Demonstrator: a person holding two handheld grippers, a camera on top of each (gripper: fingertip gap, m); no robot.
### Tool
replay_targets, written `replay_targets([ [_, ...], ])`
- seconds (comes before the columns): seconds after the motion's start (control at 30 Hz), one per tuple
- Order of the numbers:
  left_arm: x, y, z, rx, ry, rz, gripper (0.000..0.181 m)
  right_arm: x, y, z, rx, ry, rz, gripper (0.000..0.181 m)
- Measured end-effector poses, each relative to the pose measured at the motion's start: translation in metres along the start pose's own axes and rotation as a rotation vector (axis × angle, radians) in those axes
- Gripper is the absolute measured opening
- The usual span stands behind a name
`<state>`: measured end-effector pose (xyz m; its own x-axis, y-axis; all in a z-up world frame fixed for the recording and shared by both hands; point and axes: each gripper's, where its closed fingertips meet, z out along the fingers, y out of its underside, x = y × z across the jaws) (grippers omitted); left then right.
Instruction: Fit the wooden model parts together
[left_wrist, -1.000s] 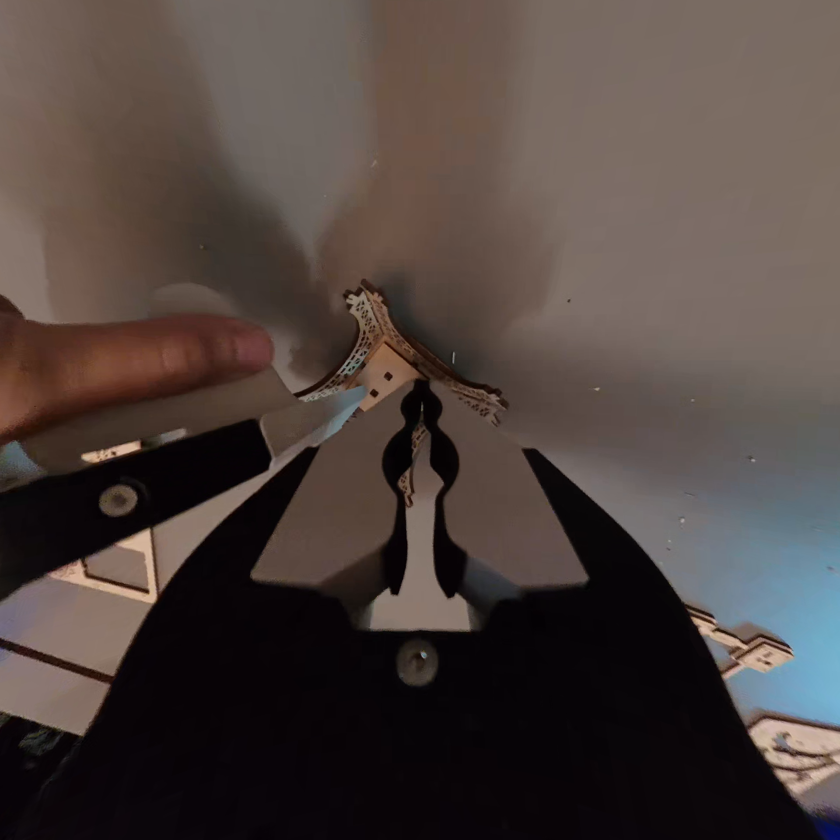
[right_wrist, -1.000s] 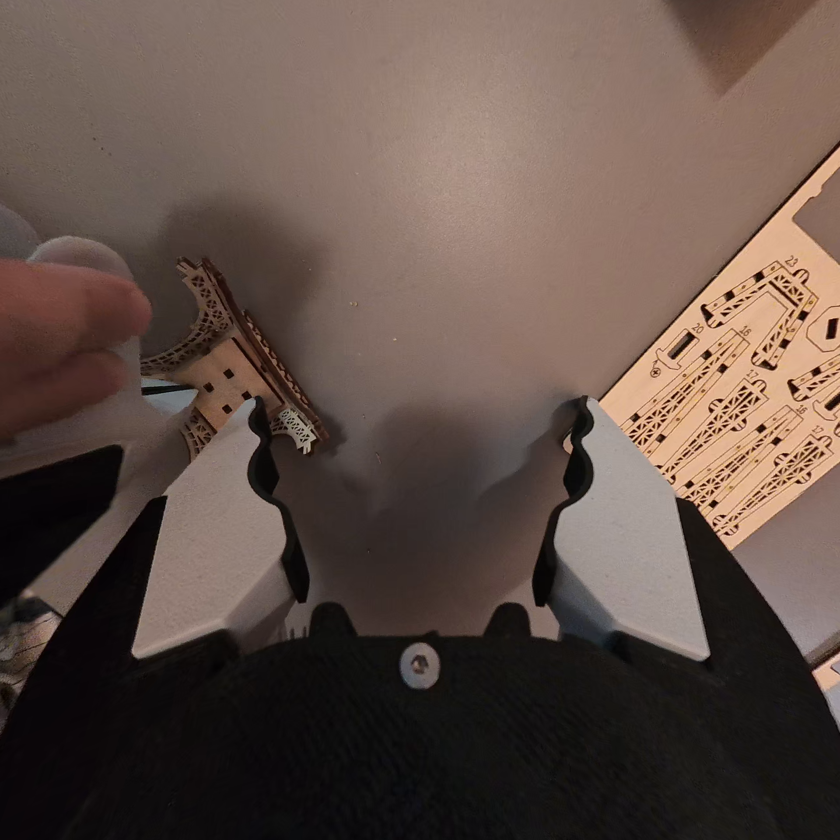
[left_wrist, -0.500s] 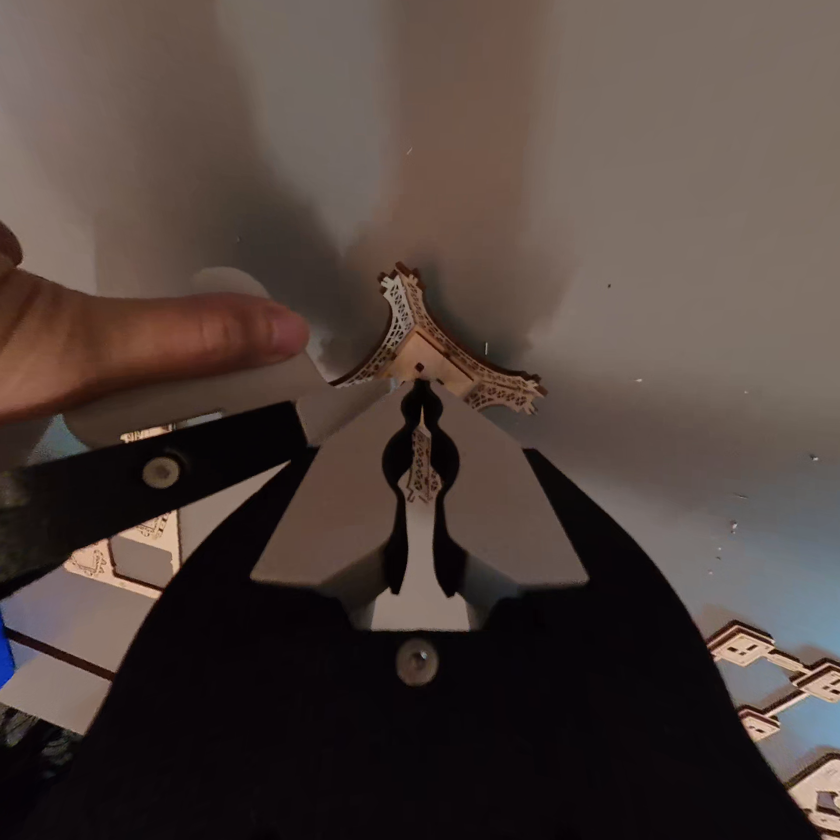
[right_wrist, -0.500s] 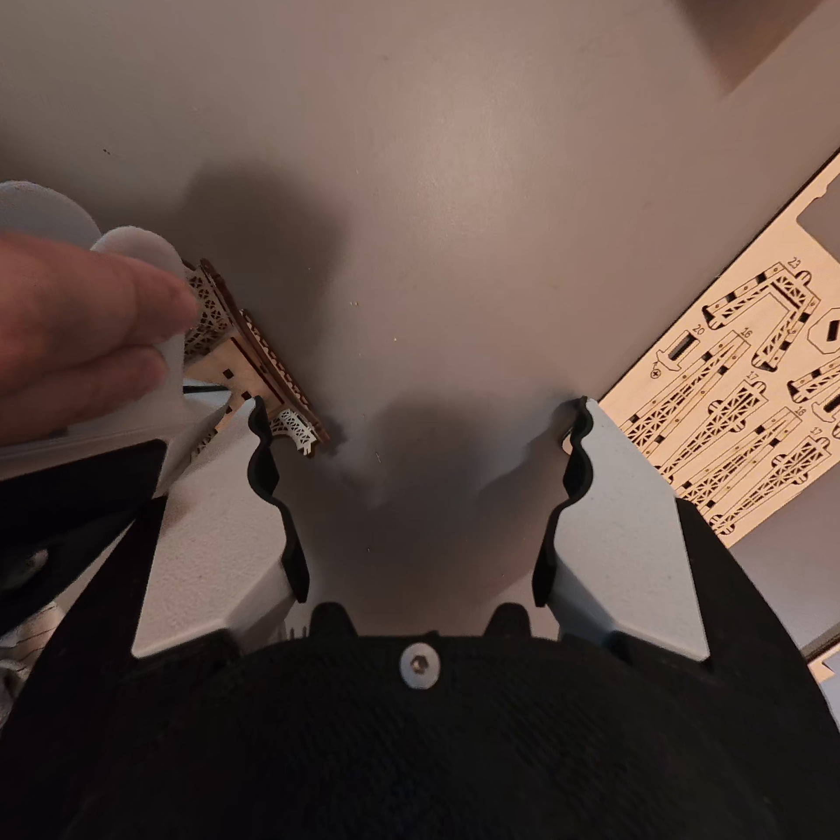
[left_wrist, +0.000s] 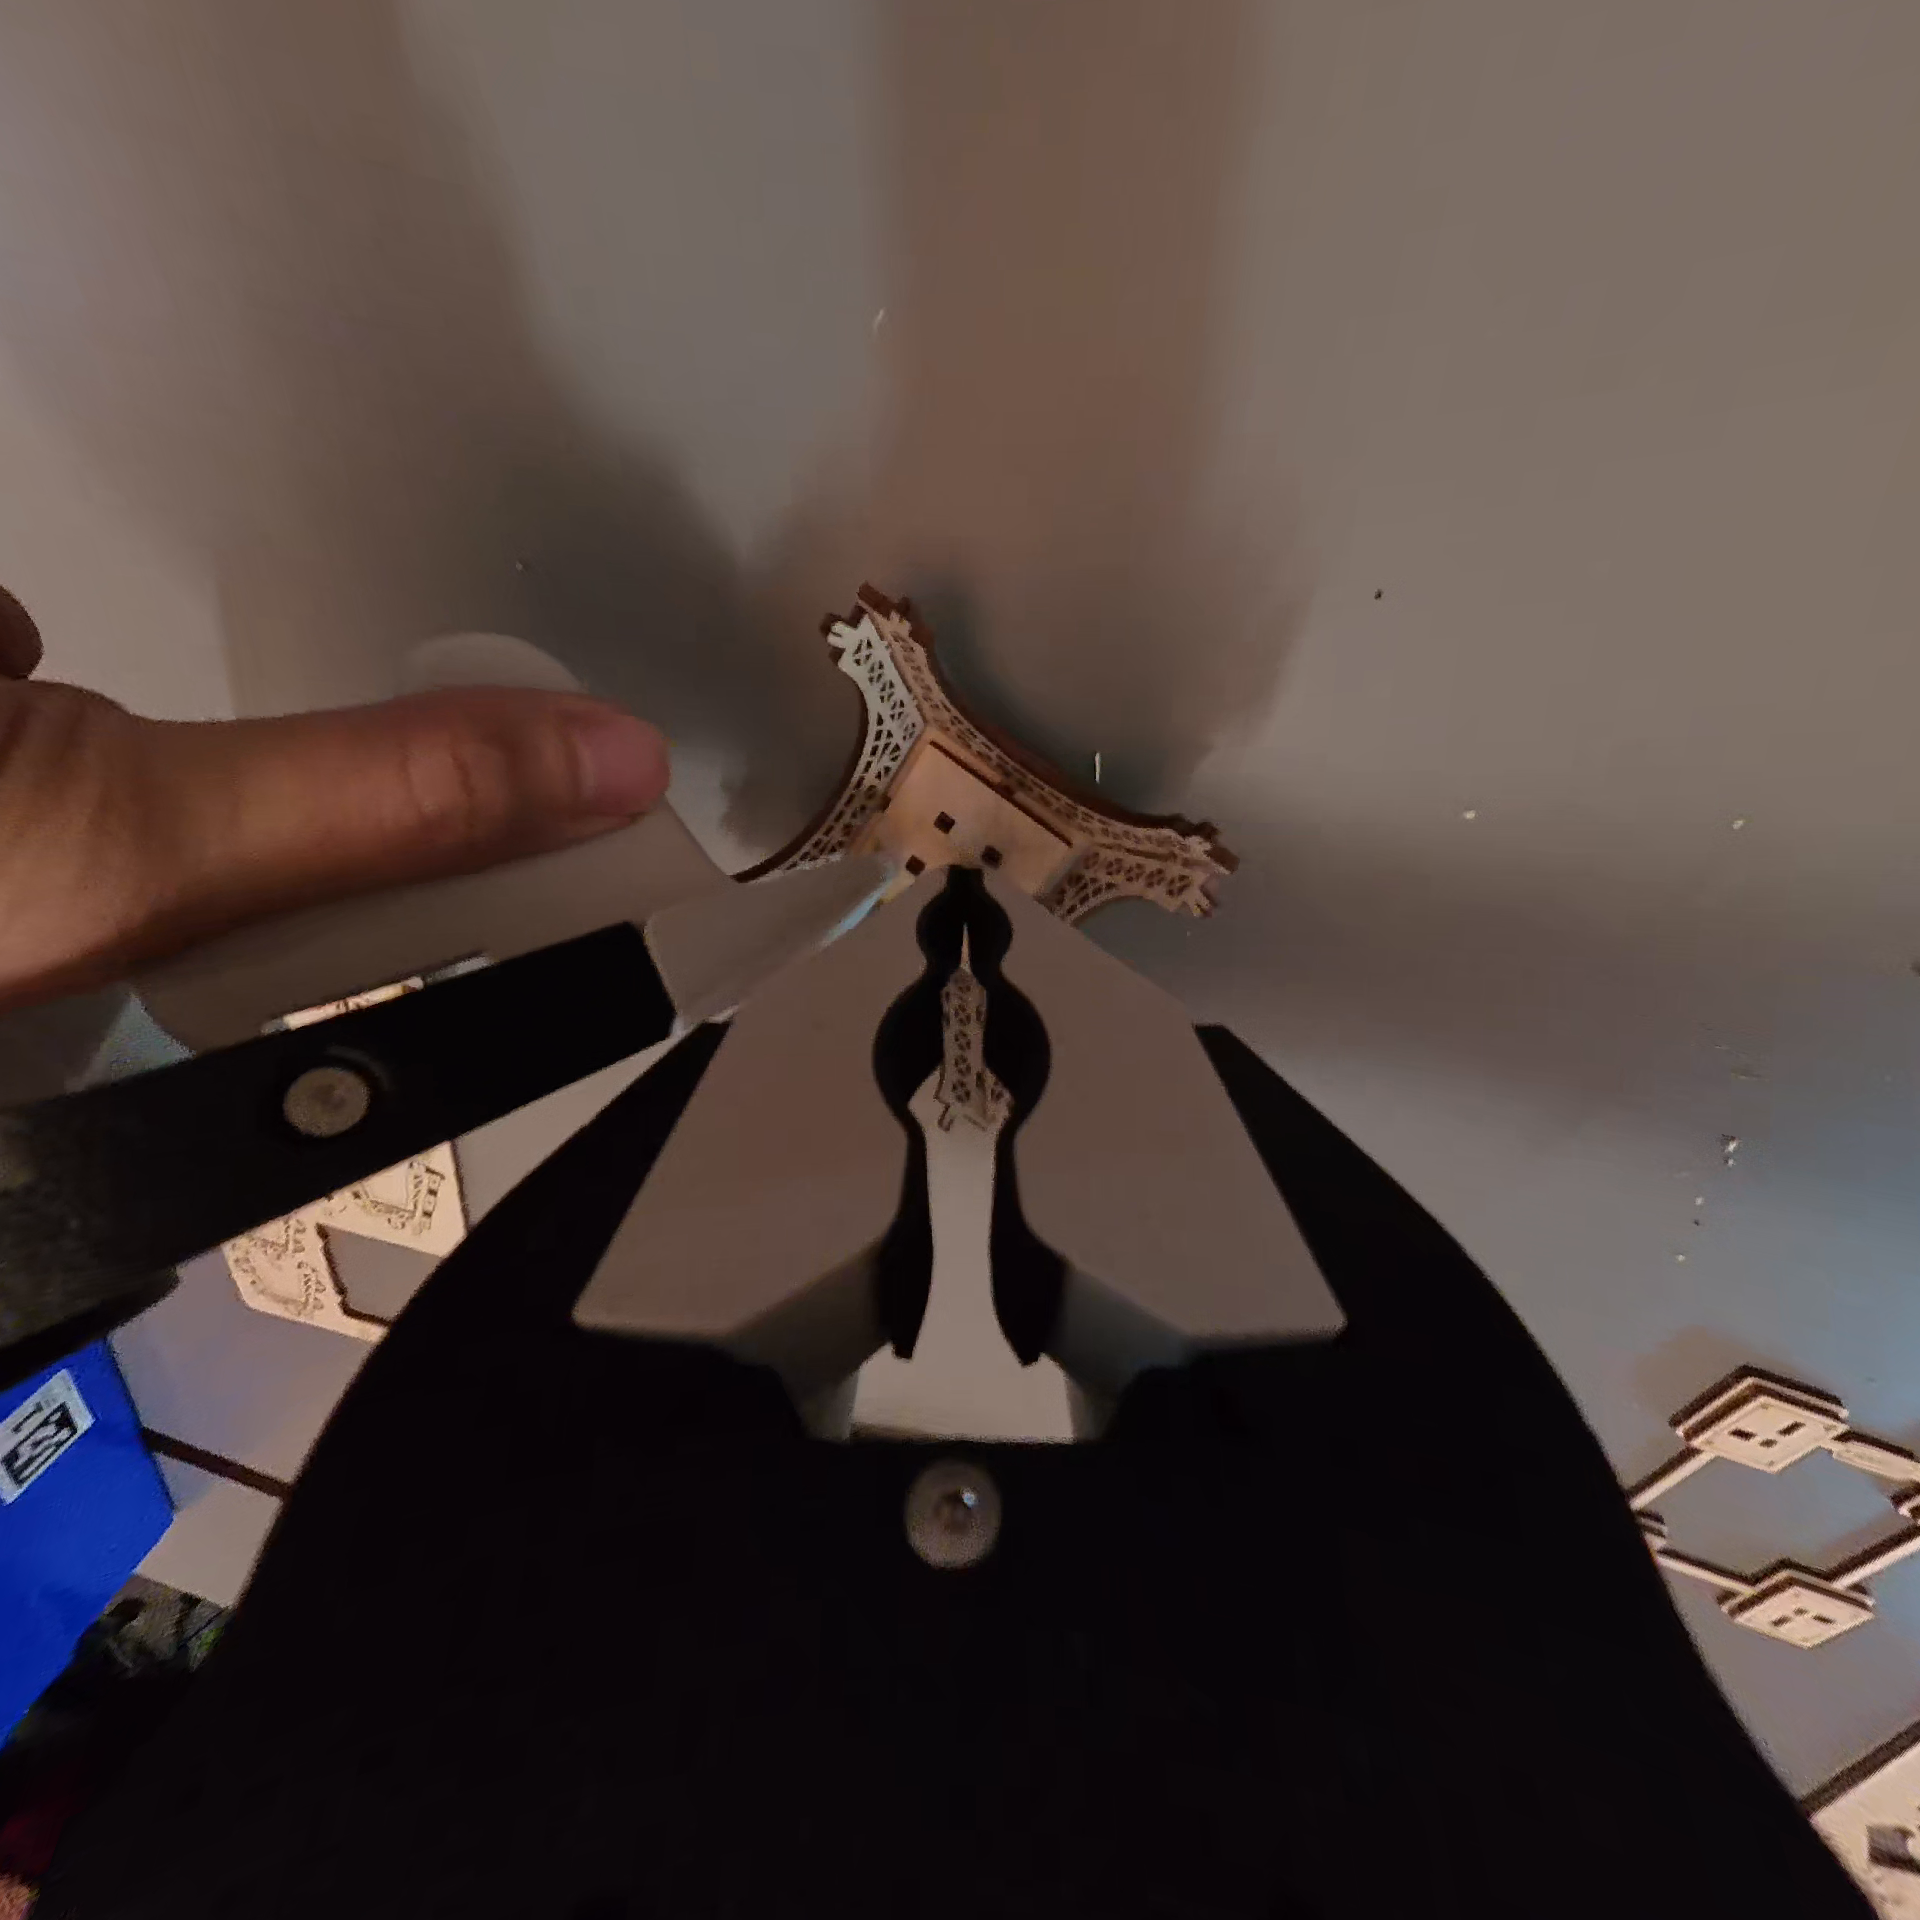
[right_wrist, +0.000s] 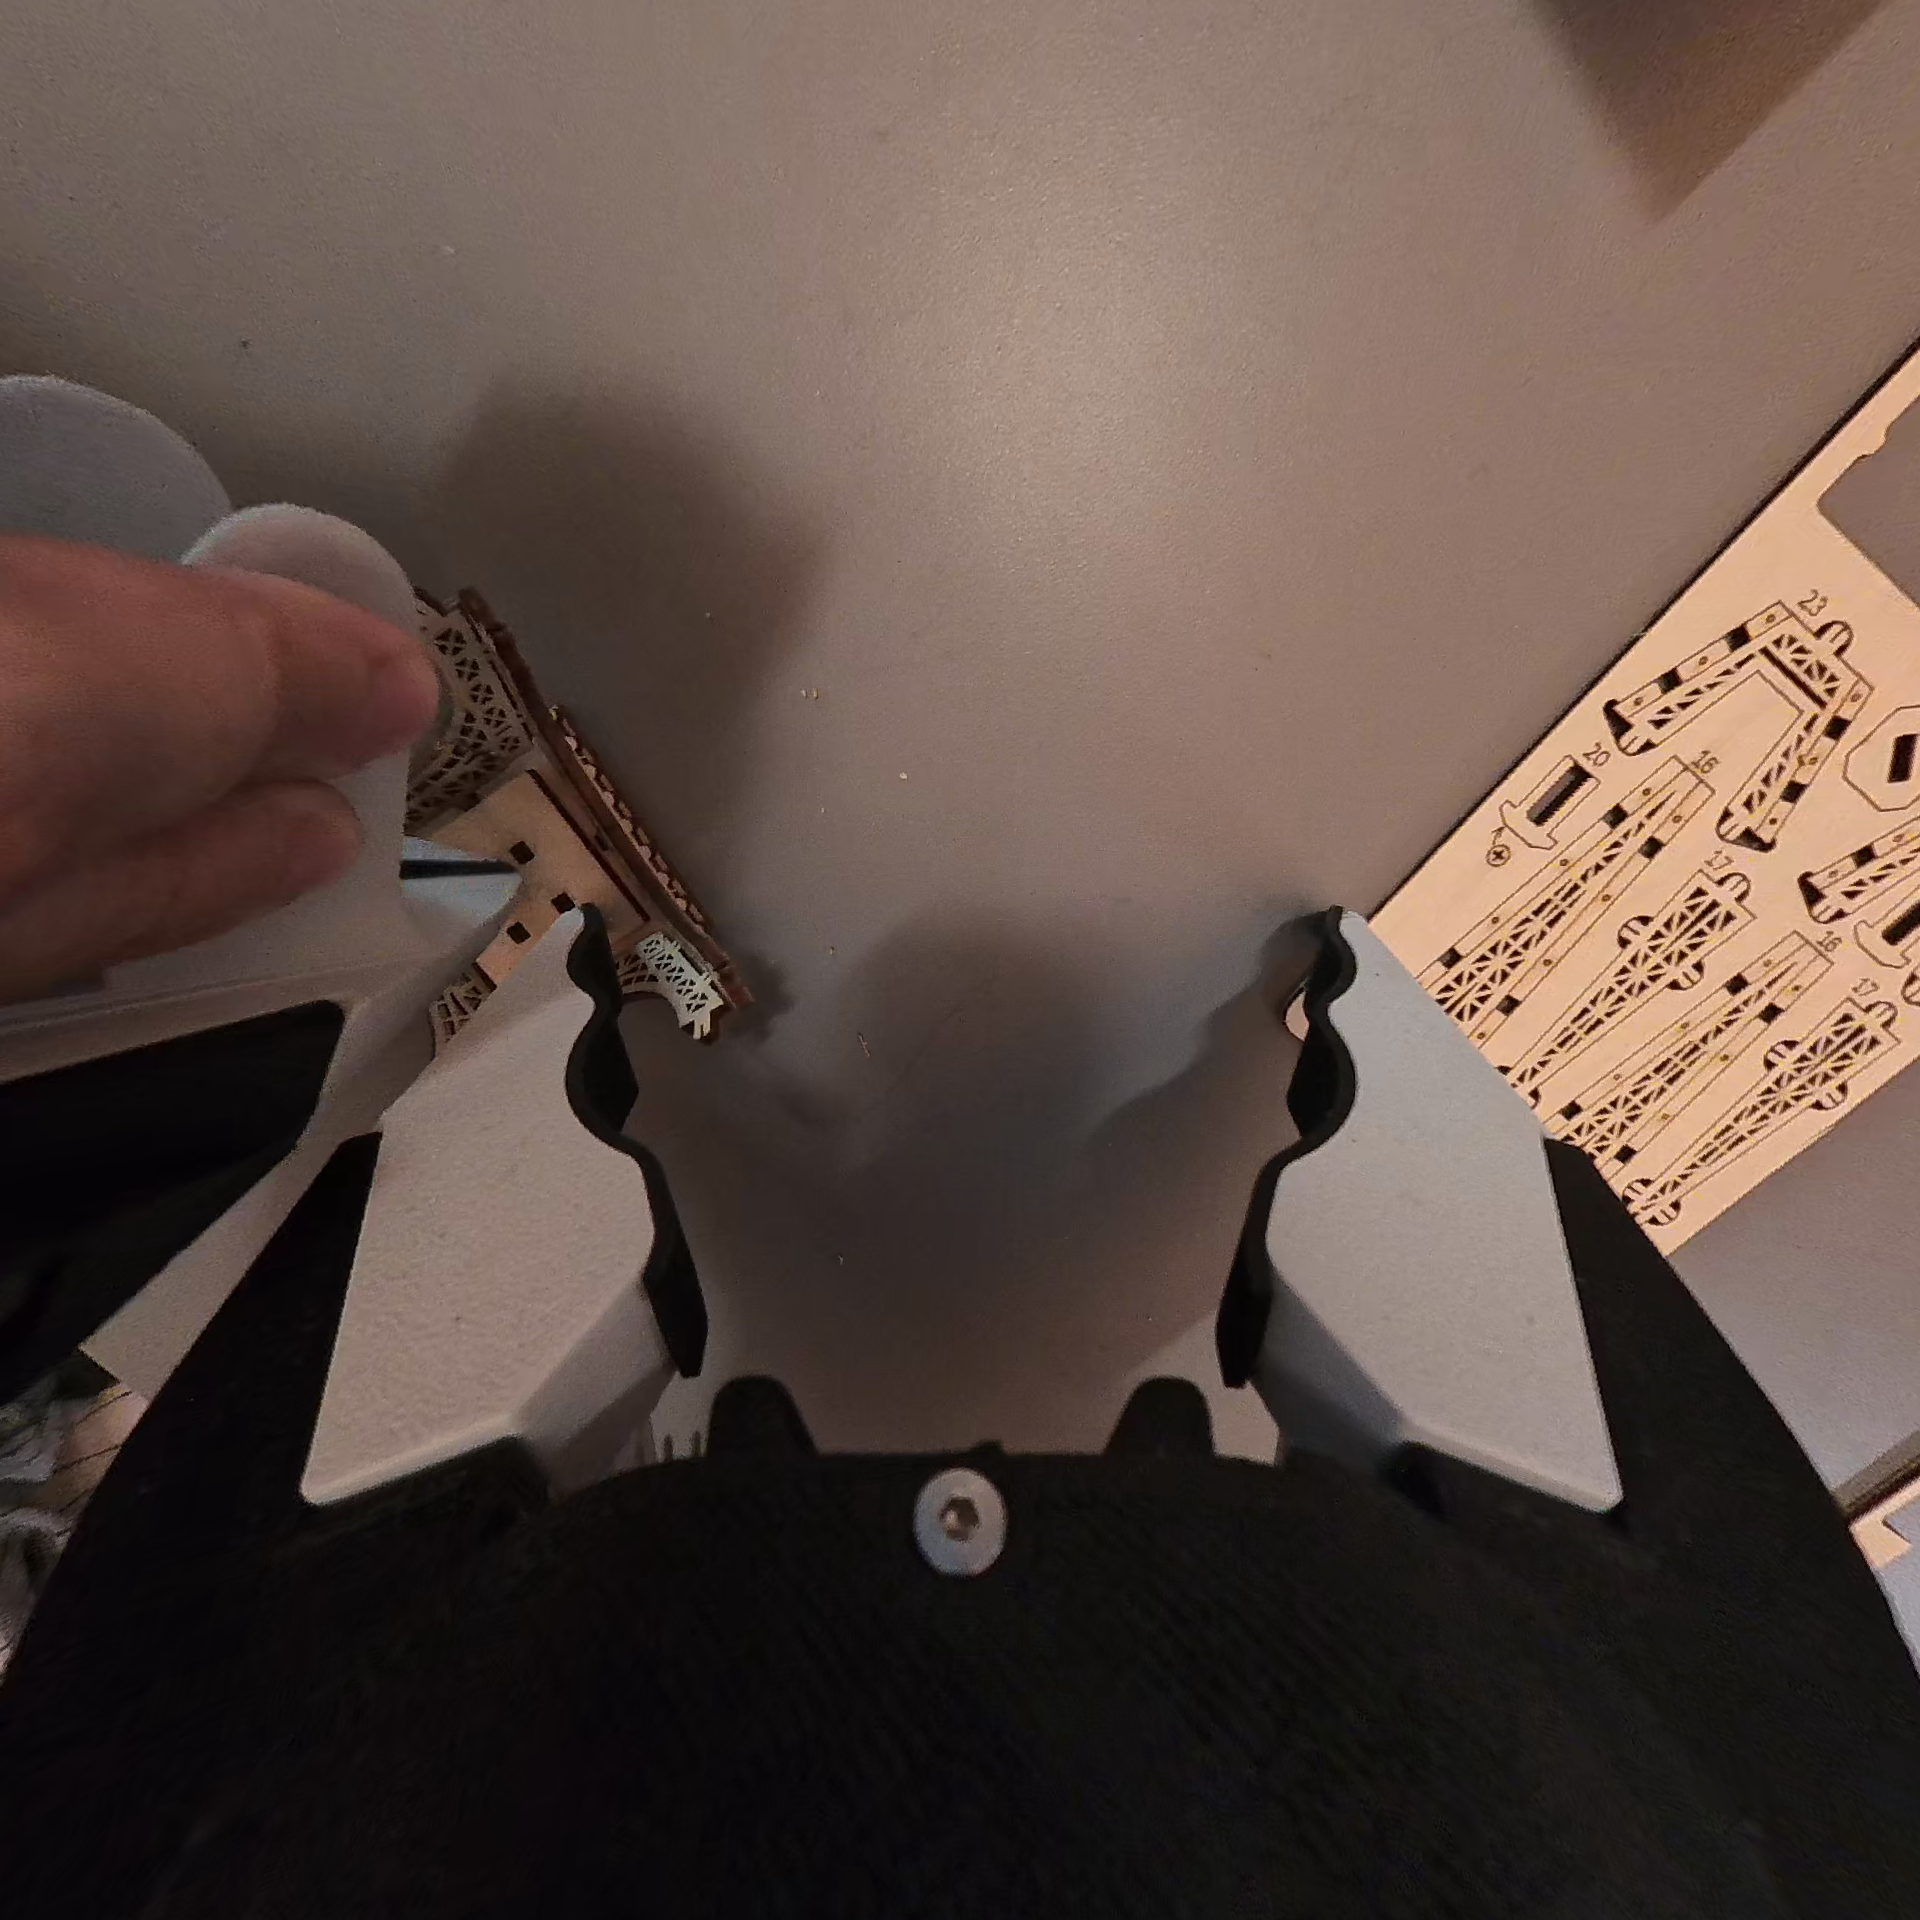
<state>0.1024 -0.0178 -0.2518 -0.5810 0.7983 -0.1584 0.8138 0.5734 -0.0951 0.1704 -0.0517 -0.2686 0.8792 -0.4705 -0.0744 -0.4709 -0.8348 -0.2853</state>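
A small wooden lattice tower base (left_wrist: 966, 800) lies on the grey table; it also shows in the right wrist view (right_wrist: 551, 821). My left gripper (left_wrist: 961, 883) is shut on a thin lattice wooden strip (left_wrist: 966, 1049), with its tips right at the base's near edge. My right gripper (right_wrist: 956, 925) is open and empty, and its left fingertip (right_wrist: 540, 956) is at the base's near corner. That finger enters the left wrist view from the left (left_wrist: 748, 914) with a person's finger (left_wrist: 416, 790) lying on it. The base's near side is hidden by the fingers.
A laser-cut wooden sheet (right_wrist: 1662, 935) with several lattice parts lies at the right. Two joined square wooden frames (left_wrist: 1766, 1455) lie at the lower right of the left wrist view. Another cut sheet (left_wrist: 343, 1247) and a blue box (left_wrist: 62, 1475) are at the lower left.
My left gripper, with the strip and the person's hand, has moved closer against the base. The base has turned a little on the table. My right gripper has stayed open and still.
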Motion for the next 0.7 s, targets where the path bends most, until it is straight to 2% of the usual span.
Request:
replay_targets([
  [0.3,0.0021,0.0007,0.0014,-0.076,0.034,0.052,0.000,0.0000,0.0002,0.0002,-0.021,0.000,0.002,0.129],
  [0.5,0.0048,0.0008,0.0023,-0.155,0.079,0.153,0.000,0.0000,0.0004,0.0004,-0.048,0.000,0.001,0.129],
  [0.7,0.0057,0.0006,0.0029,-0.146,0.083,0.170,0.000,0.0001,0.0003,0.0005,-0.044,0.000,-0.003,0.129],
])
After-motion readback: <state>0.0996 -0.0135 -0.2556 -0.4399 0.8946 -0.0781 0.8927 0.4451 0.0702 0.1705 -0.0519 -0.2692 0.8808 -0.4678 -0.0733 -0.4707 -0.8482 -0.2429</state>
